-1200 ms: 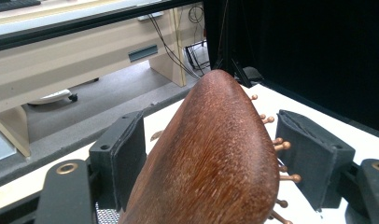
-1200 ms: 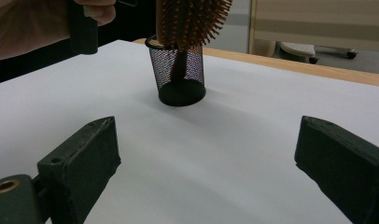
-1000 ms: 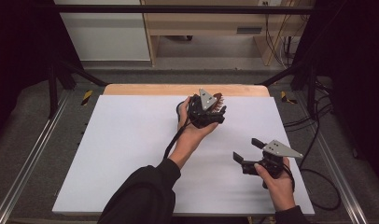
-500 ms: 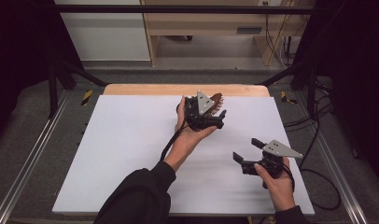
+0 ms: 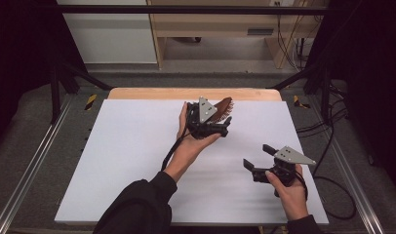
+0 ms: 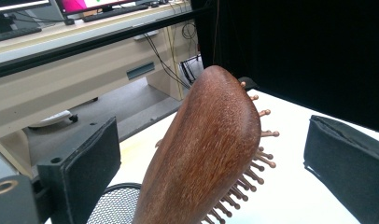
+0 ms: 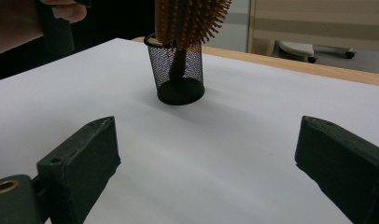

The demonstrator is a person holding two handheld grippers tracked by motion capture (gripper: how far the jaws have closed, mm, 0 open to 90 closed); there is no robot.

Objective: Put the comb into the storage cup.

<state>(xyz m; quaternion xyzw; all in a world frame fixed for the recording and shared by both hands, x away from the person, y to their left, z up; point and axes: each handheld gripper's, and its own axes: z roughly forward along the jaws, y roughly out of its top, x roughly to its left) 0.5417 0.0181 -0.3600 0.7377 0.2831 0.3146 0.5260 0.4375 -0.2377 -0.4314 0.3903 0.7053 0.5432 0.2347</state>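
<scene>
Nearest in, at about five o'clock on the white table (image 5: 113,161), the right gripper (image 5: 258,159) sits low with its jaws spread wide and nothing between them, aimed toward the middle. Up past the centre, toward one o'clock, here's the news: the left gripper (image 5: 220,127) has just been opening its jaws, and now they stand well apart on either side of the wooden hairbrush (image 6: 211,144), pads clear of the wood. That reads as a release: the brush stands handle-down in the black mesh cup (image 7: 178,74), head and bristles sticking out the top, so the drop-in looks done and backing the hand away is what's left. Against the frame a second back, the left hand has shifted only slightly, the brush head now pokes out plainly beyond the gripper at its far side, and the right hand is parked exactly where it was.
</scene>
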